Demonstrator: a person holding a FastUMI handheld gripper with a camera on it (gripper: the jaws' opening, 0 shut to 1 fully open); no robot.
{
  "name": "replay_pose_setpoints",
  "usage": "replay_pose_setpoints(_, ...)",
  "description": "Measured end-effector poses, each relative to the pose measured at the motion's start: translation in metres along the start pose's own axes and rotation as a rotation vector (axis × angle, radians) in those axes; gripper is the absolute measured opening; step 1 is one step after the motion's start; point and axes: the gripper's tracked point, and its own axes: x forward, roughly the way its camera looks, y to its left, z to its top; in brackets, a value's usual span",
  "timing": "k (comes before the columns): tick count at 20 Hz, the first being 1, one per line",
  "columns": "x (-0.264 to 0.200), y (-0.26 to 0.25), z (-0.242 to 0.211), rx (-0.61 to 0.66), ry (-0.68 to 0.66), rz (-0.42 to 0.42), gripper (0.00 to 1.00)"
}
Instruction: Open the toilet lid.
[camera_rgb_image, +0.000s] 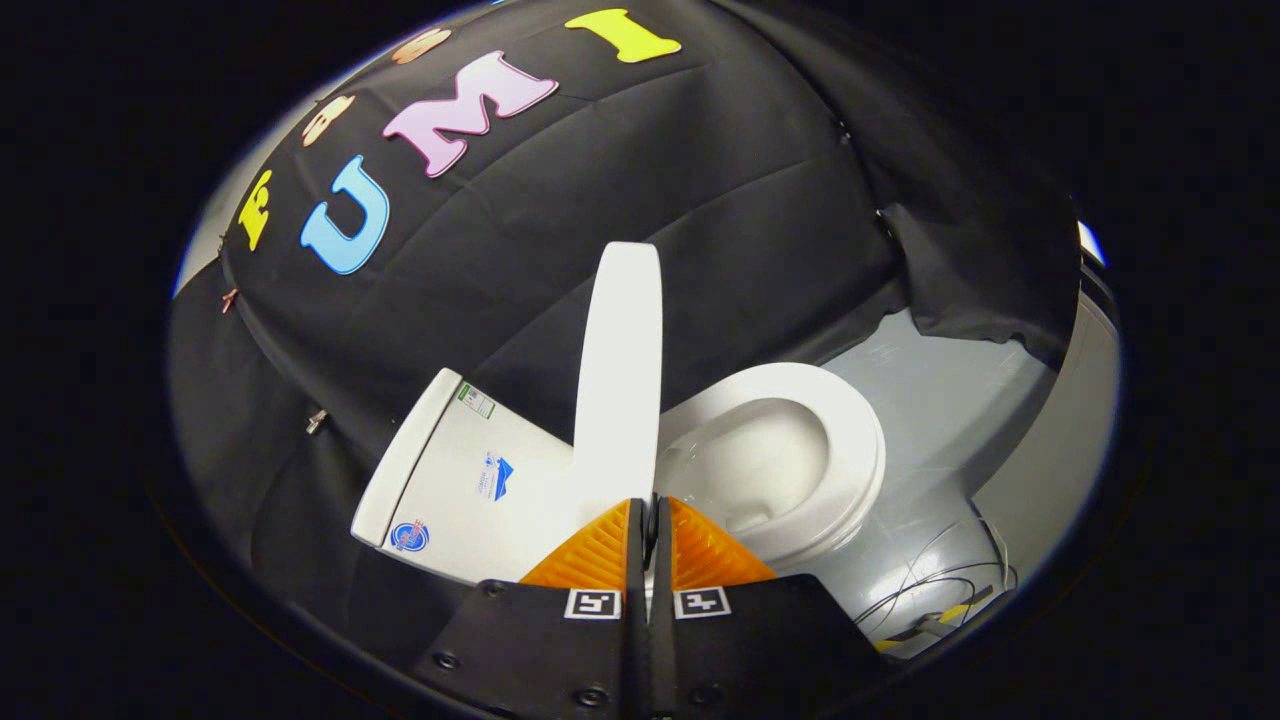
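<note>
Jaws of the gripper (648, 520) are shown pressed together with nothing held, just below the toilet lid (620, 370), which is raised upright beside the tank (470, 470) with the seat (800, 450) uncovered; opening is judged complete, so only withdrawal is called for.

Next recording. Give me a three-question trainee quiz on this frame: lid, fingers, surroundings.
1. True or false: the lid stands raised, with the seat and bowl exposed.
2. How do the orange fingers stand? A) wide apart around the seat B) closed together with nothing between them C) clamped on the tank
3. Fill in: thin ____ lie on the grey floor beside the toilet.

Key
1. True.
2. B; the gripper is just short of the lid's base, and contact cannot be told.
3. Cables.
</note>
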Motion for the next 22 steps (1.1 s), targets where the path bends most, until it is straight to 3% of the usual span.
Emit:
replay_pose_setpoints(13, -0.010, 0.119, -0.012, -0.228, -0.038, -0.011, 0.05)
replay_pose_setpoints(22, 0.000, 0.200, -0.042, -0.352, -0.030, -0.092, 0.05)
